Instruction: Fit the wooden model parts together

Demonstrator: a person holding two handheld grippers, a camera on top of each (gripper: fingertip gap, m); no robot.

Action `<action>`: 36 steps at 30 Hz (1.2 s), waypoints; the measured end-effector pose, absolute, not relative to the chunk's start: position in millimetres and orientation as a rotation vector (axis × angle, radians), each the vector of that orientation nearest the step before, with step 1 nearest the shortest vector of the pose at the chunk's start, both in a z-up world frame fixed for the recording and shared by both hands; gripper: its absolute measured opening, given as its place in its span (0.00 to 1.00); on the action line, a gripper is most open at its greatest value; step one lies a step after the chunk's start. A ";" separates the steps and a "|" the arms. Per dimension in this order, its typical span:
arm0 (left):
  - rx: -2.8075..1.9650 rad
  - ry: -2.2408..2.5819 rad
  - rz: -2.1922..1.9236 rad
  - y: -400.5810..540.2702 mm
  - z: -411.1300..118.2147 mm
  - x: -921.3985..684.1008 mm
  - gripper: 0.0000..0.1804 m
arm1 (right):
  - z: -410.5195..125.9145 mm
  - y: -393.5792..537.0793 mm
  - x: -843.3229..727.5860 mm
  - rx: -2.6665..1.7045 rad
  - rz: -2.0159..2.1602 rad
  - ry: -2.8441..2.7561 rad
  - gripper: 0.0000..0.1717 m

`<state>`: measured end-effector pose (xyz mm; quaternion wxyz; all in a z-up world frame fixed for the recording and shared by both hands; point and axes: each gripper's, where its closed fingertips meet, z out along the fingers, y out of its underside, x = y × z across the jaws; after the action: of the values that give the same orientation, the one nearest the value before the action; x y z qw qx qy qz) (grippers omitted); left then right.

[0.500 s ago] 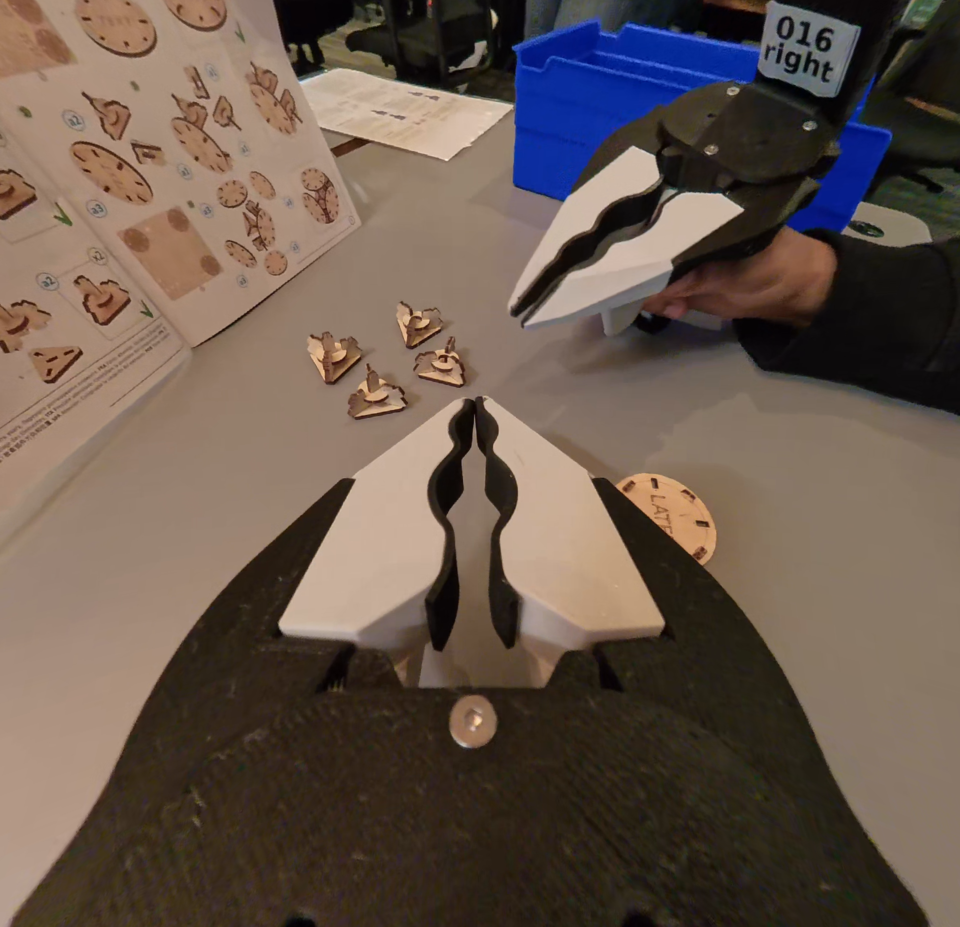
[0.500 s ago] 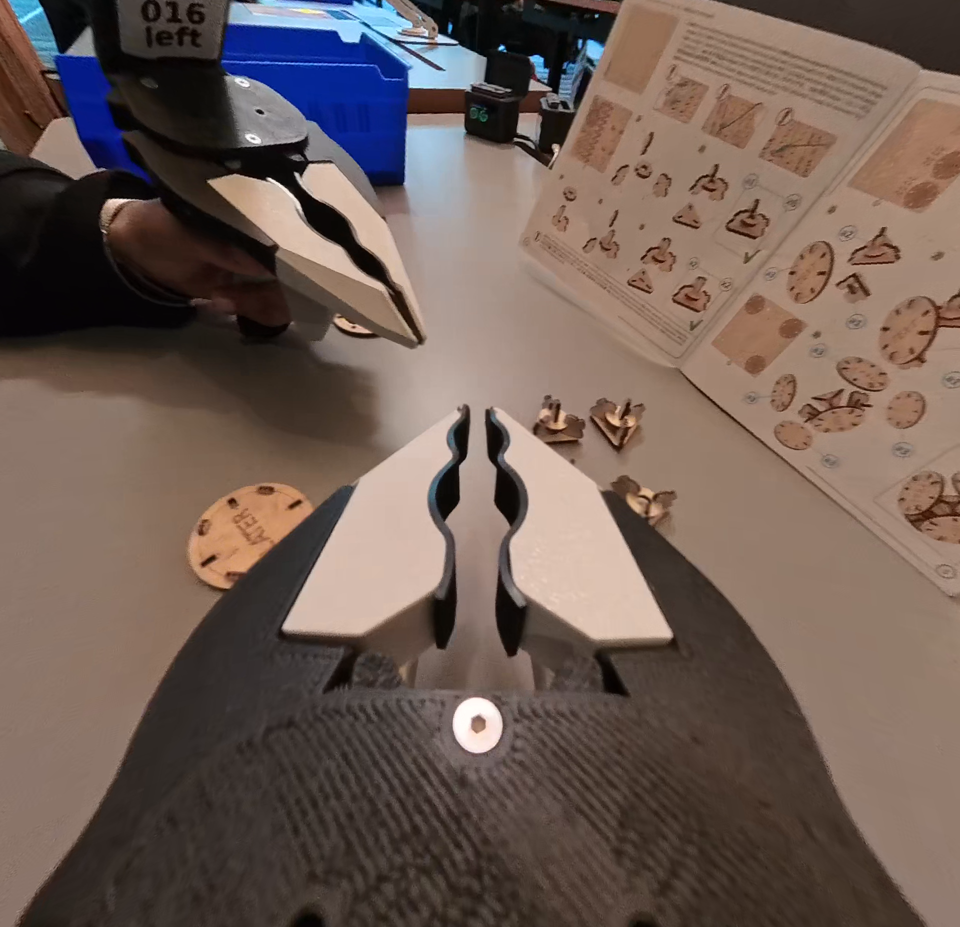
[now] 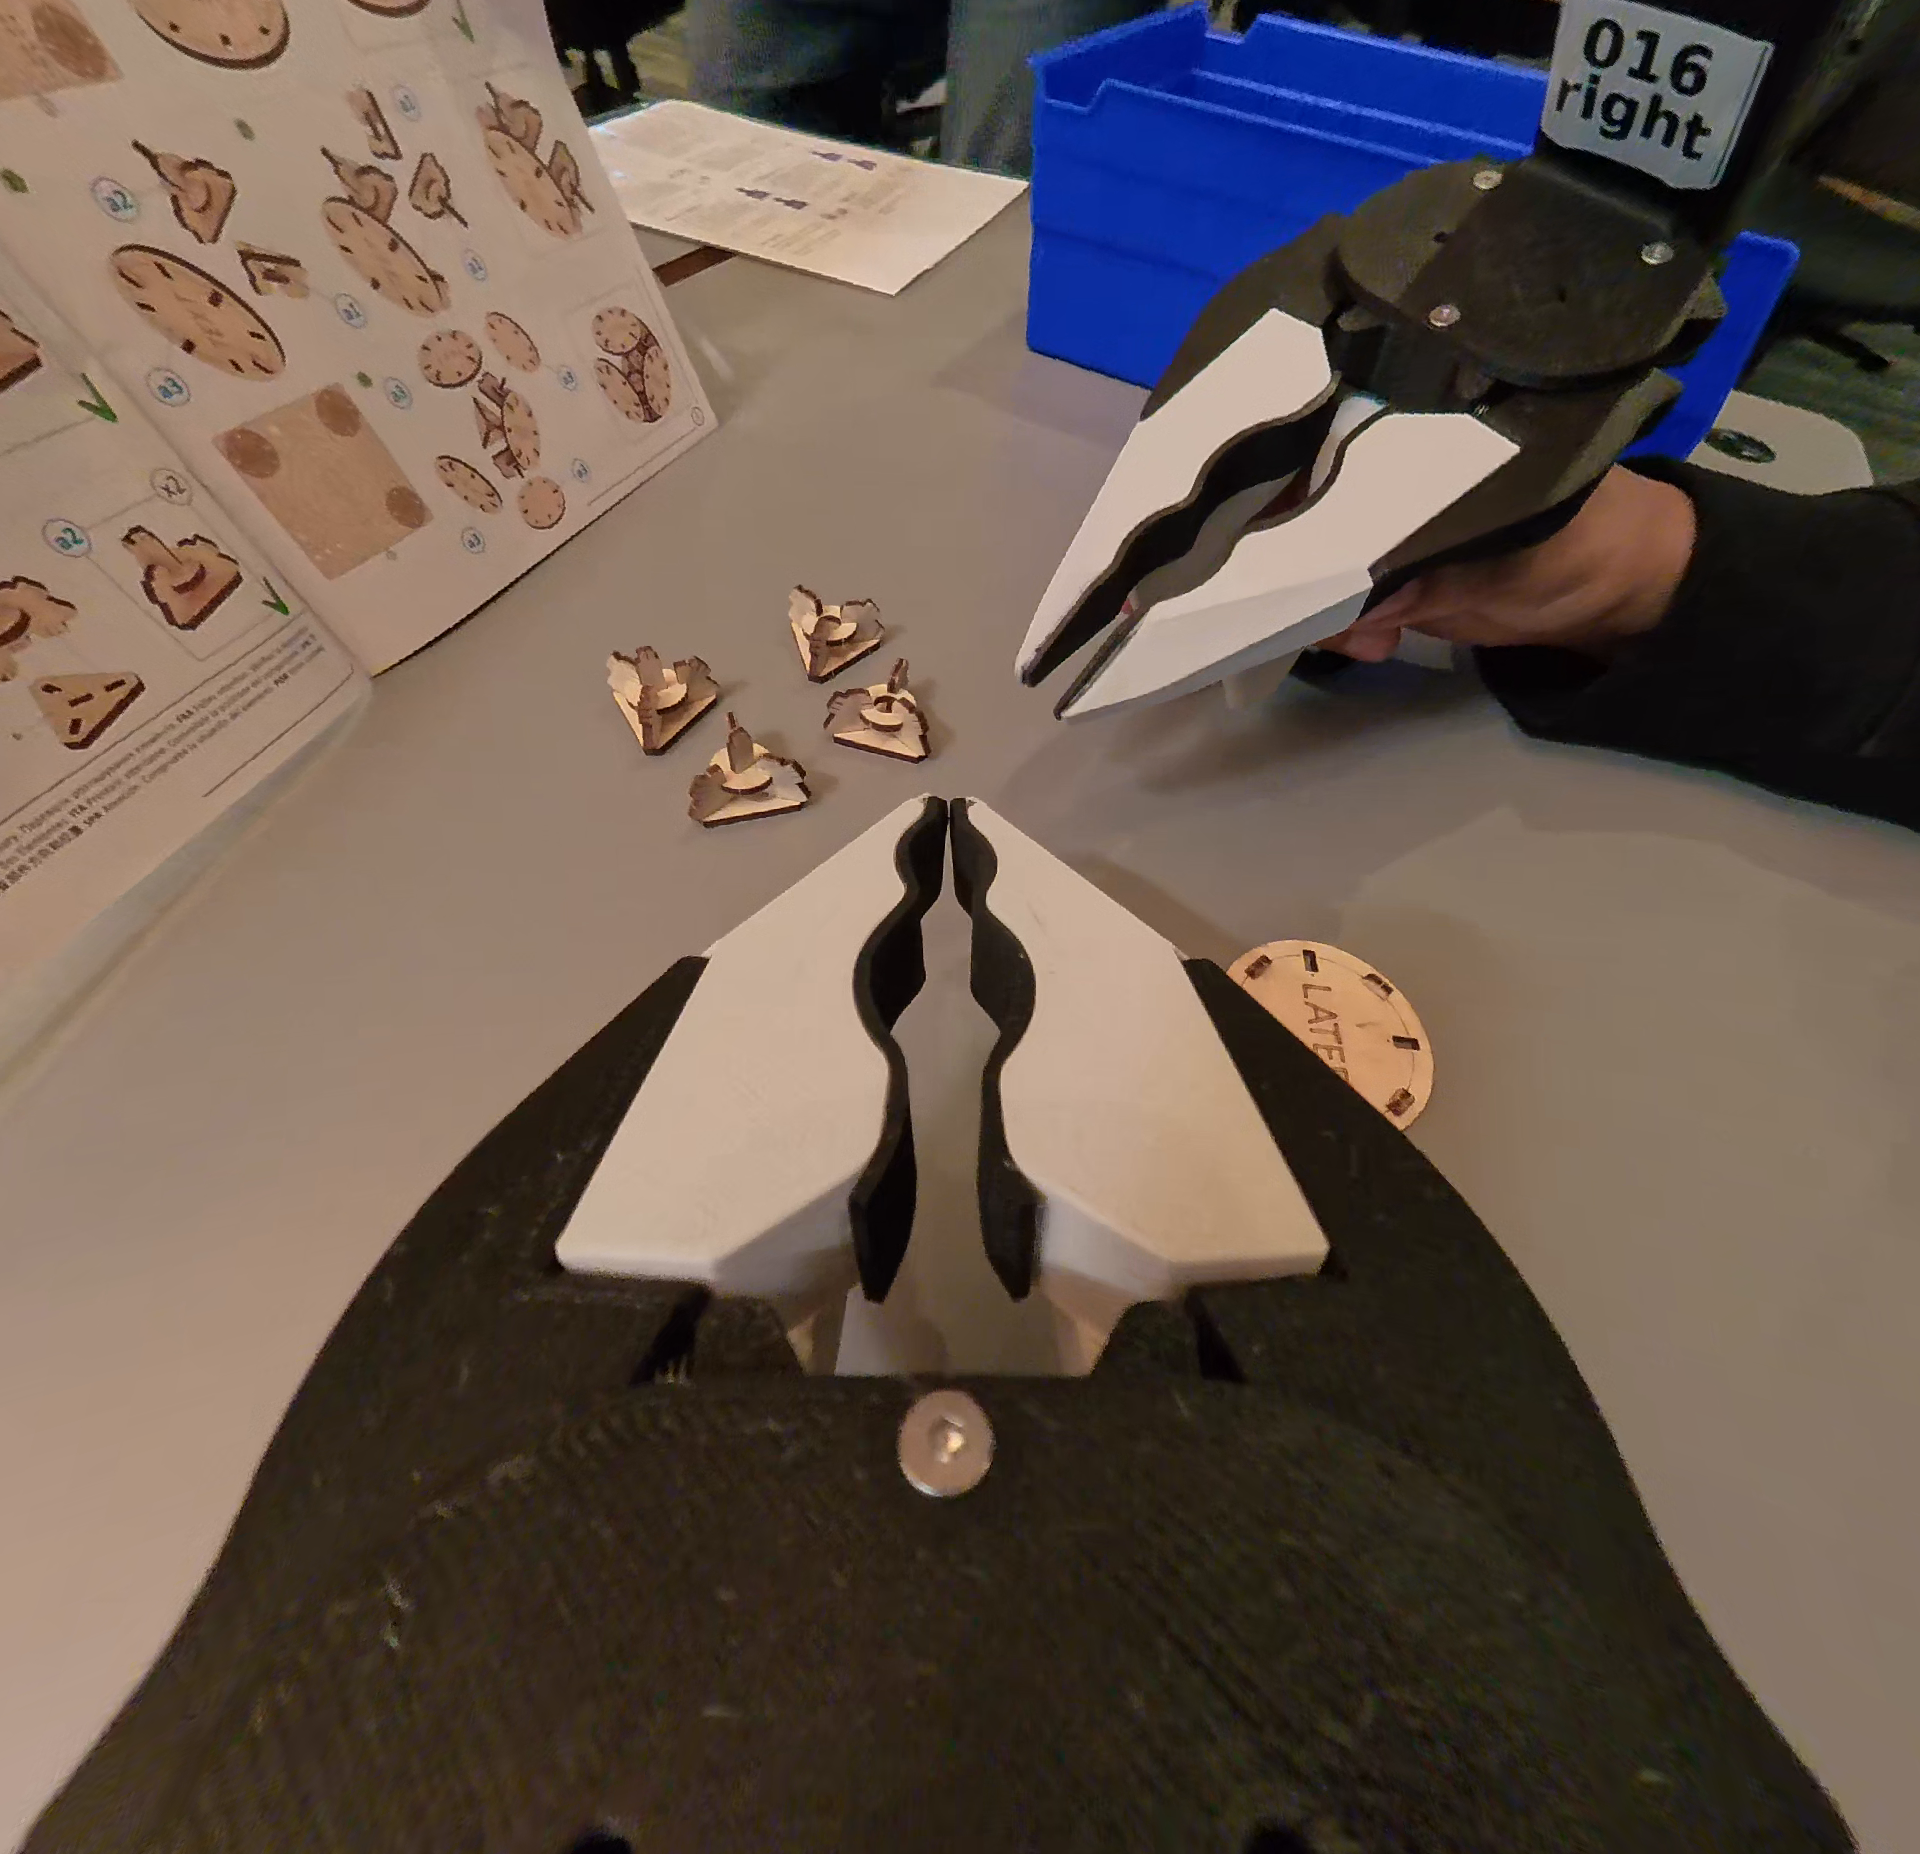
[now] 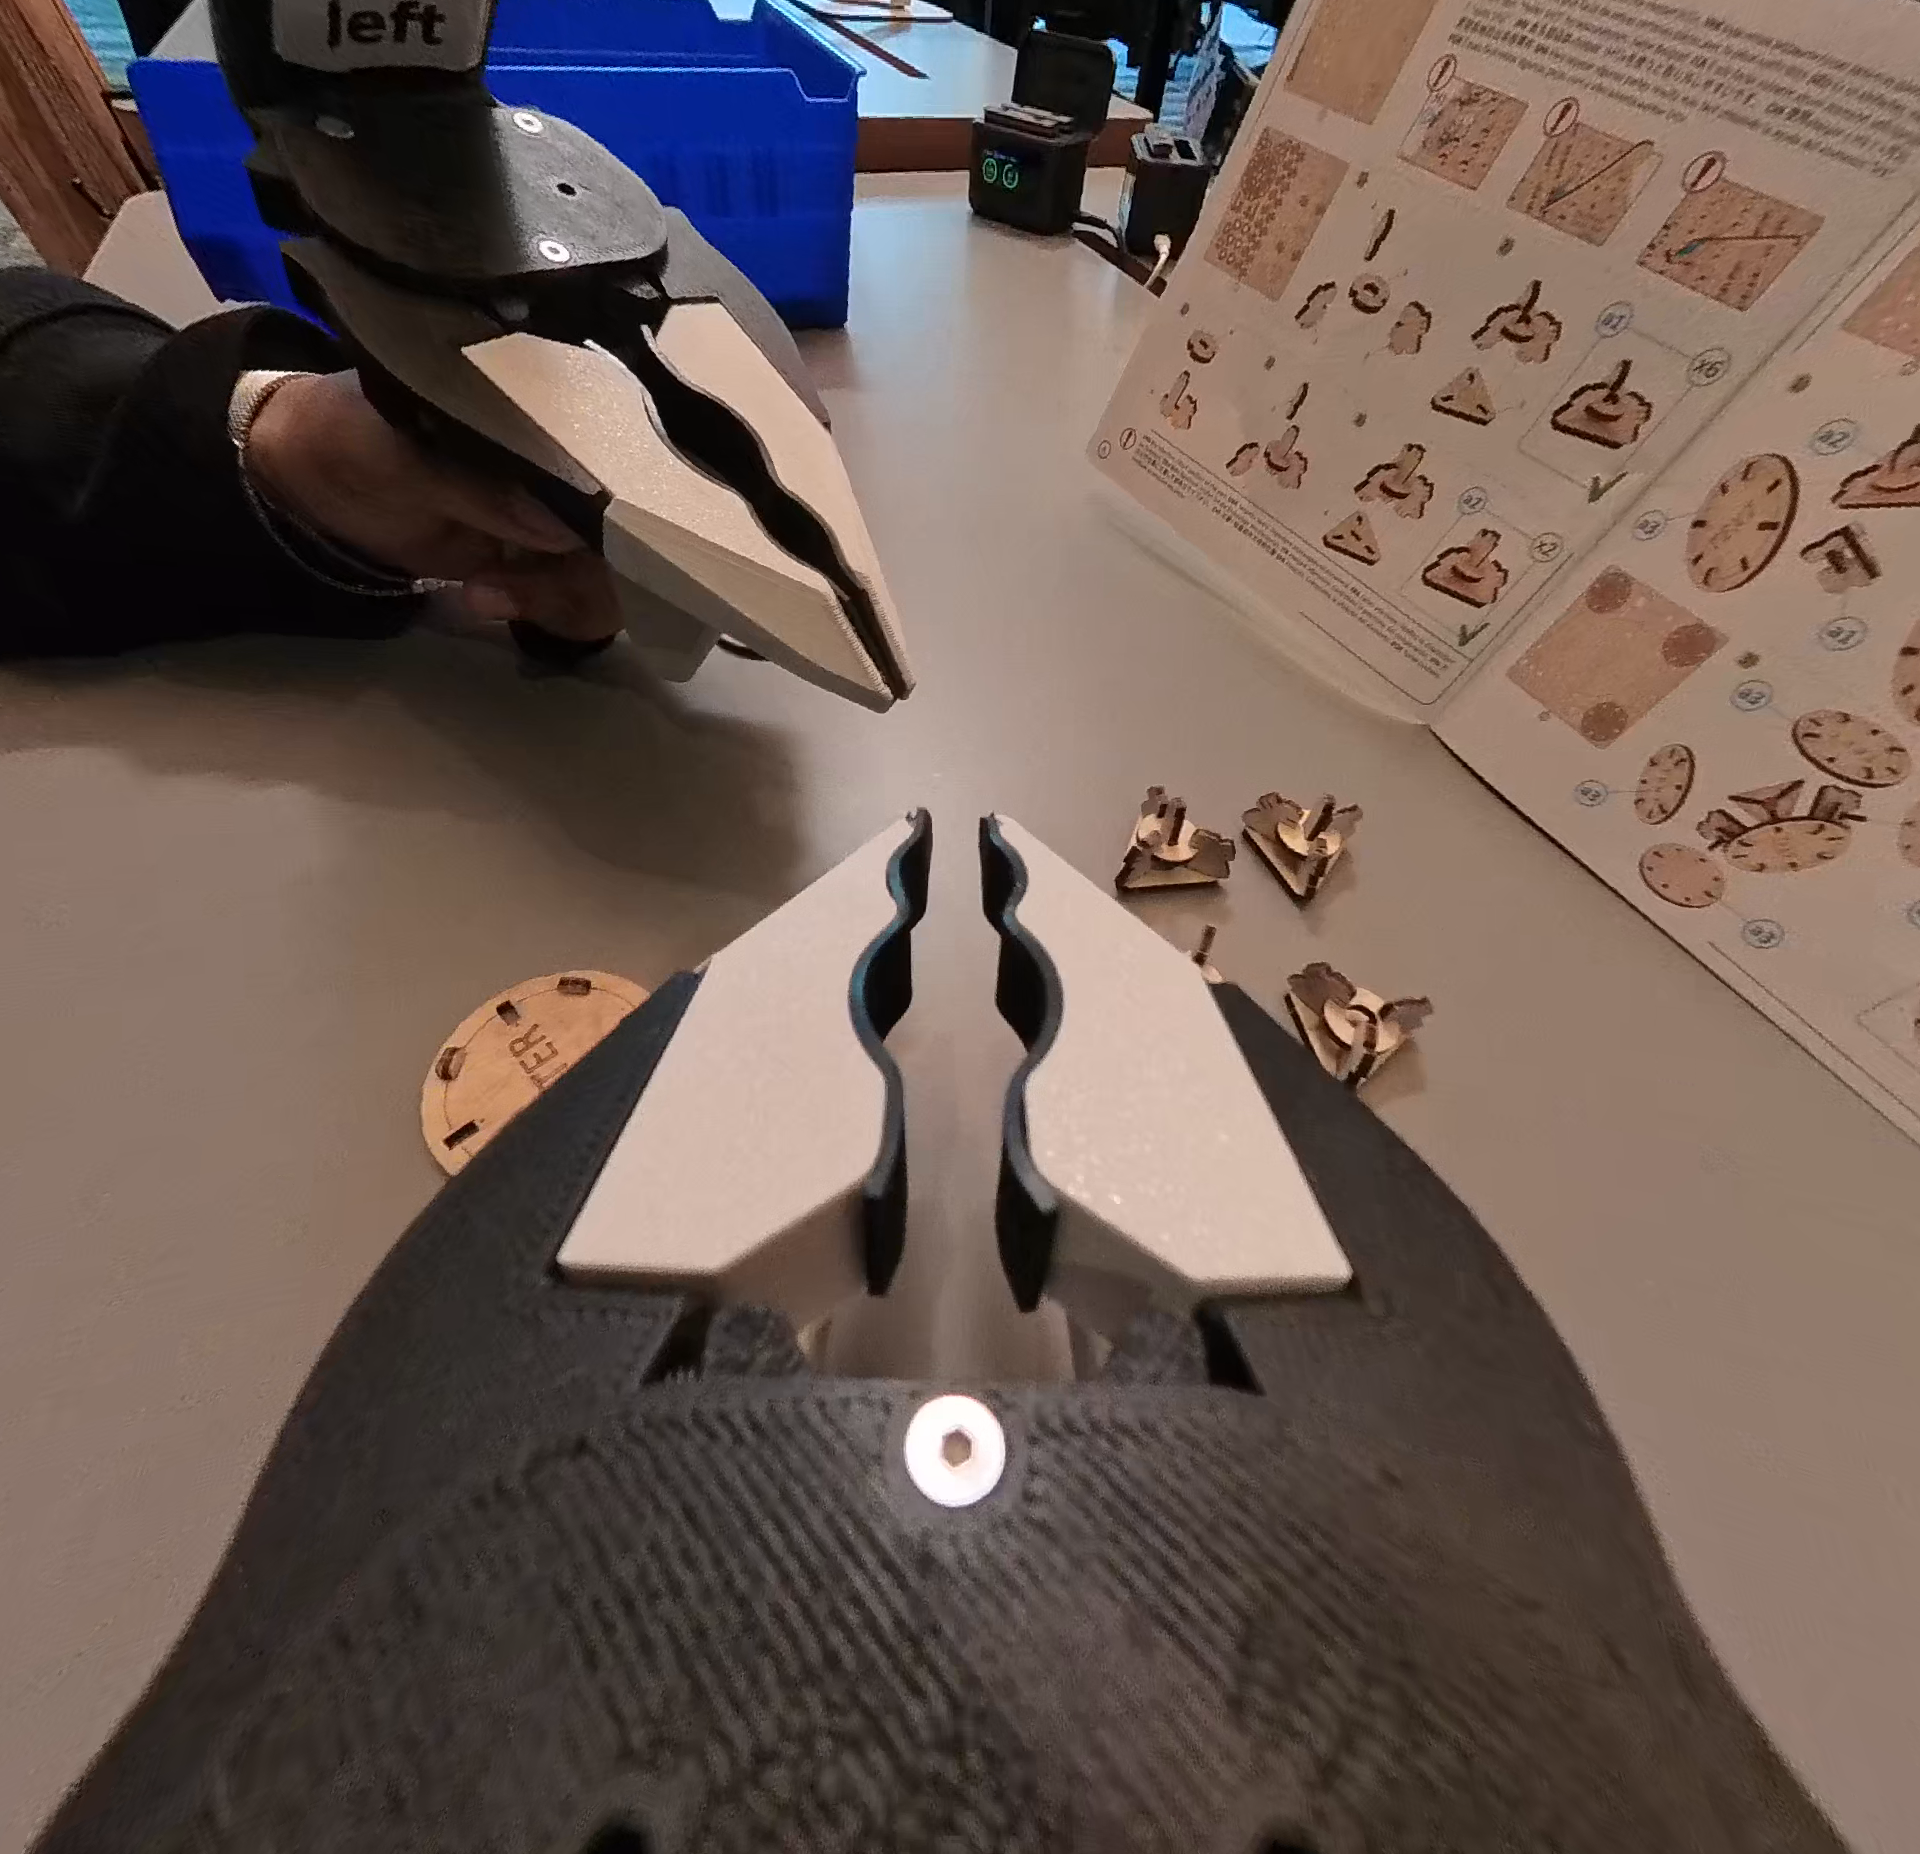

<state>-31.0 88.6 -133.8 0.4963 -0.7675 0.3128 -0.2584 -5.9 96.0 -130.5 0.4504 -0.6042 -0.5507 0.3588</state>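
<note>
- Left gripper (image 3: pixel 950 802): tips together with nothing between them; only the wavy recesses behind the tips show a gap. It holds nothing.
- Right gripper (image 4: pixel 956 822): tips slightly apart with bare table between them; nothing held. The left wrist view confirms the small gap and the empty grasp.
- Four small wooden assemblies (image 3: pixel 764 708), each a triangular base with a peg and a scalloped piece, lie grouped on the grey table (image 3: pixel 416 1025), ahead of the left gripper and slightly to its left. None is touched by either gripper.
- A slotted wooden disc (image 3: pixel 1340 1030) lies flat on the table just beside the left gripper's body, partly hidden by it. It also is untouched.
- As far as the views show: the four assemblies look built up; the disc carries nothing in its slots and lies apart from them.
- Pose, left: held low in a hand (image 4: pixel 416 516), fingers angled down toward the table, tips near the closest assembly but clear of it.
- Pose, right: held in a hand (image 3: pixel 1538 578), wrist resting low, fingers sloping down toward the group from its right, tips above the table.
- Surroundings: an open instruction booklet (image 3: pixel 312 350) stands propped beyond the assemblies; a blue bin (image 3: pixel 1195 246) sits behind the right gripper; a loose printed sheet (image 3: pixel 810 194) lies farther back.
</note>
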 end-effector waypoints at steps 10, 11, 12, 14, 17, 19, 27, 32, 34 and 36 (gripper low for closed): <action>-1.874 0.764 -0.627 88.6 -136.2 -29.7 0.01 | -136.7 94.7 -8.4 -1.494 0.819 -1.400 0.04; -1.875 0.766 -0.626 88.4 -136.4 -29.5 0.01 | -136.7 94.8 -8.4 -1.494 0.817 -1.400 0.04; -1.876 0.768 -0.624 88.2 -136.6 -29.3 0.01 | -136.7 95.0 -8.4 -1.494 0.817 -1.399 0.04; -1.878 0.774 -0.621 87.9 -137.2 -28.8 0.01 | -136.3 95.4 -8.2 -1.496 0.819 -1.394 0.04; -1.878 0.778 -0.614 87.7 -137.6 -28.4 0.01 | -135.9 95.8 -8.0 -1.498 0.822 -1.391 0.04; -1.879 0.780 -0.613 87.7 -137.7 -28.3 0.01 | -136.2 96.0 -8.0 -1.499 0.820 -1.391 0.04; -1.883 0.774 -0.620 88.1 -137.9 -28.7 0.01 | -137.1 96.1 -8.2 -1.503 0.814 -1.394 0.04; -1.886 0.774 -0.621 88.1 -138.2 -28.7 0.01 | -137.1 96.9 -8.1 -1.508 0.812 -1.390 0.04; -1.888 0.773 -0.622 88.2 -138.4 -28.8 0.01 | -137.3 97.2 -8.1 -1.510 0.810 -1.389 0.03; -1.889 0.773 -0.625 88.2 -138.6 -28.6 0.01 | -137.7 97.4 -8.3 -1.512 0.806 -1.390 0.03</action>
<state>-28.6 88.2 -138.6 0.4824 -0.7752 0.3172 -0.2563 -8.3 97.4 -137.7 0.4509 -0.6117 -0.5622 0.3262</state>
